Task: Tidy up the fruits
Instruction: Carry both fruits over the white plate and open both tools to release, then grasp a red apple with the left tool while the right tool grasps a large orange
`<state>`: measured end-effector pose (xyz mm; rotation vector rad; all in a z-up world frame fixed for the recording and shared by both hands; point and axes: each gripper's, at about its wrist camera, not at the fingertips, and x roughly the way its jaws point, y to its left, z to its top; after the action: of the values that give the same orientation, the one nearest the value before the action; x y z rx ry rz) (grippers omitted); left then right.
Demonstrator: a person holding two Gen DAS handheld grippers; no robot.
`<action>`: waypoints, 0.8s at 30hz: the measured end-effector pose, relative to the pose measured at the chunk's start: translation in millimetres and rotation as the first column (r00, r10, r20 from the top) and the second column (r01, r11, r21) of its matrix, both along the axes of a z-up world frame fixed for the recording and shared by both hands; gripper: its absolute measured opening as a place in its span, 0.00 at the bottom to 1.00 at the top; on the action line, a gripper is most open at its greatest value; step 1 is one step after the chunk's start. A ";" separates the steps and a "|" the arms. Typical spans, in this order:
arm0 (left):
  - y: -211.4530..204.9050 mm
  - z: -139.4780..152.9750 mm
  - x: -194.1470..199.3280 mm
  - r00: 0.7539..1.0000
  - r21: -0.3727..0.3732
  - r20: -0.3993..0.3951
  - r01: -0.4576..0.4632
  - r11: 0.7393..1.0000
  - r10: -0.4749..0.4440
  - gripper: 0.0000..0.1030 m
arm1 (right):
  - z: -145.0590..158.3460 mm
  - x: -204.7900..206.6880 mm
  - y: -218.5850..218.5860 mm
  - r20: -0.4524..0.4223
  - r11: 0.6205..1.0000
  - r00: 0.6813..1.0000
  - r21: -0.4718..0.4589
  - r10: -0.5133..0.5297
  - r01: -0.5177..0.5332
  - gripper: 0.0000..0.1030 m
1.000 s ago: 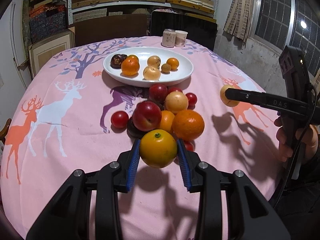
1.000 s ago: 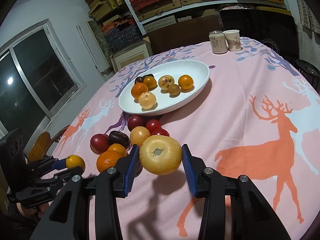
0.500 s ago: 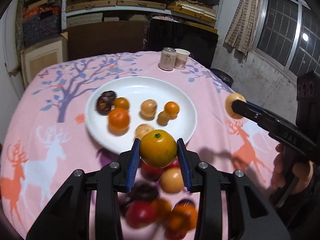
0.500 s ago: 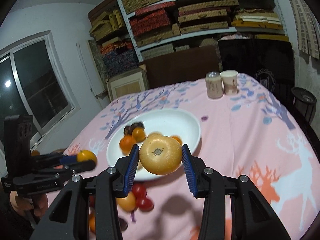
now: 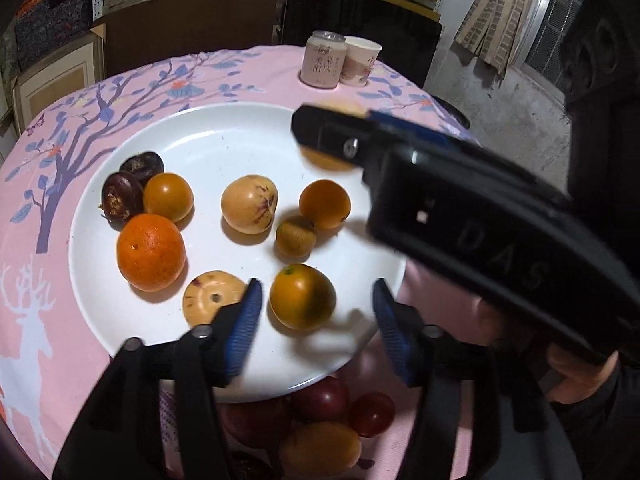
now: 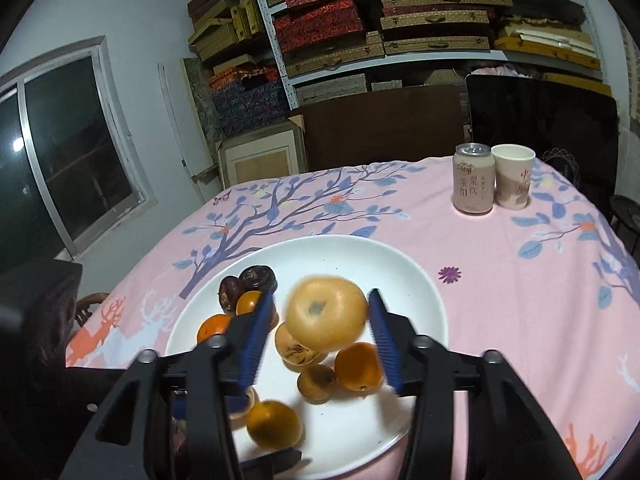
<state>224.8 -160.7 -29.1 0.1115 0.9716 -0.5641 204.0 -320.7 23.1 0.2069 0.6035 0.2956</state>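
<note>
left tool (image 5: 316, 320) opening, orange (image 5: 302, 300) free | right tool (image 6: 320, 344) opening, pale fruit (image 6: 326, 312) seemingly free

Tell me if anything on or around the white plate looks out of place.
Several fruits lie on the tablecloth just off the white plate's near rim, not yet on it. The pale round fruit between the right gripper's opening jaws looks blurred above the plate, touching neither pad. Nothing looks spilled or damaged.

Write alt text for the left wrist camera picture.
The left hand-held gripper, jaws opening, releases a small yellow-orange citrus fruit onto a round white plate holding eight other fruits, while the right hand-held gripper reaches across it.
</note>
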 end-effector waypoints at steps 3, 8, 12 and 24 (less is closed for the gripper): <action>6.2 8.8 -6.4 0.999 0.010 0.037 -0.014 1.000 0.014 0.66 | 3.2 -11.2 -5.0 0.008 1.000 1.000 0.013 -0.017 0.017 0.56; 30.8 24.2 -31.8 0.996 -0.005 0.086 -0.039 0.999 0.039 0.66 | 10.4 -45.1 -18.7 0.017 0.997 0.999 0.064 -0.047 0.046 0.56; 60.0 29.7 -63.7 0.993 -0.029 0.109 -0.043 0.999 0.046 0.68 | 5.2 -76.7 -32.6 0.004 0.991 0.997 0.115 -0.072 0.071 0.58; 122.9 4.8 -149.0 0.984 0.059 0.167 -0.074 0.996 0.063 0.68 | -19.4 -136.0 -33.8 -0.023 0.993 0.997 0.085 -0.080 0.082 0.61</action>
<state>75.8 -37.8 -24.2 0.1800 0.8289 -0.4528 68.0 -354.5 3.7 0.3161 0.6003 0.2410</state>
